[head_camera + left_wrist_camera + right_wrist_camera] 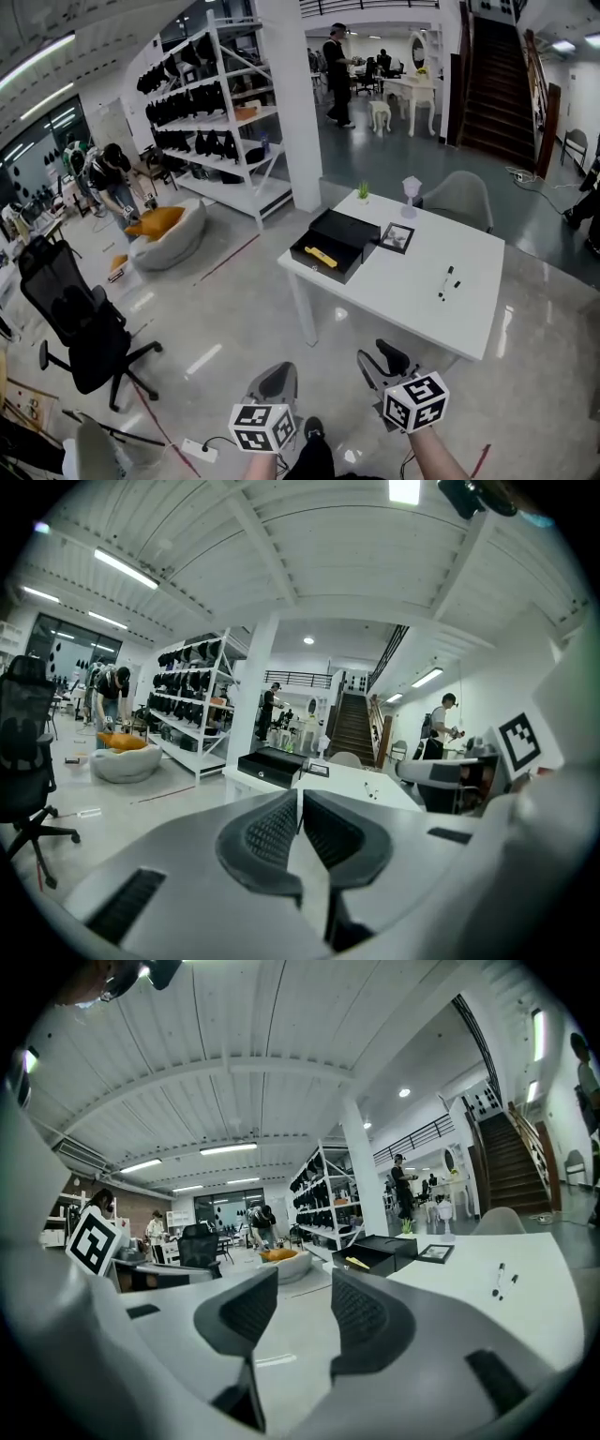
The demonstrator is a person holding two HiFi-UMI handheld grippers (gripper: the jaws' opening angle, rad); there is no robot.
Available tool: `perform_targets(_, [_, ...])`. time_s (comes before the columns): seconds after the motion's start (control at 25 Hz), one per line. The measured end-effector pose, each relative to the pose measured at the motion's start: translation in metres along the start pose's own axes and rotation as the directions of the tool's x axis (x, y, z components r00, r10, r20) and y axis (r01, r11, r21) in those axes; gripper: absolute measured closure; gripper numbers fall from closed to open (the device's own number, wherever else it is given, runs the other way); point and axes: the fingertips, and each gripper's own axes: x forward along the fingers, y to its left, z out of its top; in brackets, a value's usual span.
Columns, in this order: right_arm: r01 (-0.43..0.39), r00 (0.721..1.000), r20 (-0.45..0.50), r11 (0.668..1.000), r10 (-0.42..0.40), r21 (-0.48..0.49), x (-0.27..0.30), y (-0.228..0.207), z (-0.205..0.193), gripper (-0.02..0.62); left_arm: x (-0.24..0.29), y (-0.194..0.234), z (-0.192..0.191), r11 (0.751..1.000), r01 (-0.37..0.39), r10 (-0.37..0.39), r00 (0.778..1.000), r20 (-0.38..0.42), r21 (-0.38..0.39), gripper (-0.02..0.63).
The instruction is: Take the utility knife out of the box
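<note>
On the left end of the white table (422,291) stands a black box (336,242), its drawer open, and a yellow utility knife (320,256) lies in it. Both grippers hang low over the floor, well short of the table. My left gripper (275,382) is shut with its pads together (300,801) and holds nothing. My right gripper (381,360) stands open and empty (304,1286). In the right gripper view the box (382,1252) and the knife (356,1263) show far ahead; the left gripper view shows the box (272,766) too.
A framed picture (397,237), two pens (447,281), a small plant (363,191) and a small lamp (411,193) share the table. A grey chair (457,199) stands behind it. A black office chair (82,328), a power strip (199,450), shelving (216,112) and a pillar (291,103) are on the left.
</note>
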Motion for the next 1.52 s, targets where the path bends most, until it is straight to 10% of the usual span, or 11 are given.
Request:
perform_targets(0.68, [0.109,0.994,-0.015,0.994,-0.11,-0.024,0.178,-0.051,0.045,0.421,0.133,0.13,0.061,0.998,0.065,-0.065,0.998,-0.006,-0.002,0.583])
perform_targets(1.52, [0.153,0.988,-0.015,0.986,-0.155,-0.069,0.258,-0.102,0.071,0.431,0.194,0.186,0.076,0.999,0.05,-0.05,0.998,-0.033,-0.014,0.583])
